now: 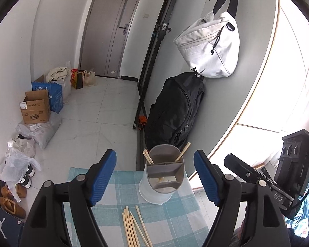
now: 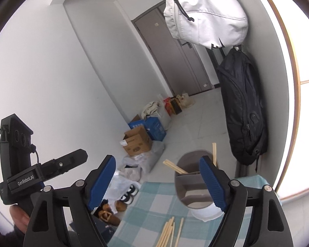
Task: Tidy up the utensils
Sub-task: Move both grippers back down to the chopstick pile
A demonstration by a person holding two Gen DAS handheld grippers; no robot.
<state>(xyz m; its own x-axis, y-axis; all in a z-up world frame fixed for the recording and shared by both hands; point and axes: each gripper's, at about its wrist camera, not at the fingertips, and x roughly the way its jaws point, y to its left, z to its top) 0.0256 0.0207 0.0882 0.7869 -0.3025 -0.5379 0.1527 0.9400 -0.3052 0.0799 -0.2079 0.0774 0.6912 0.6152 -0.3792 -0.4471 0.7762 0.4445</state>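
Observation:
A grey and white utensil holder with divided compartments stands at the far edge of a blue checked table mat. Three wooden chopsticks lean in its rear compartment. Several loose chopsticks lie on the mat in front of it. My left gripper hangs open above the mat, short of the holder, nothing between its blue pads. In the right wrist view the holder sits behind the right finger, loose chopsticks lie below, and my right gripper is open and empty.
A black backpack and a white bag hang on the wall beyond the table. Cardboard boxes, plastic bags and shoes line the floor at the left. A bright window is on the right.

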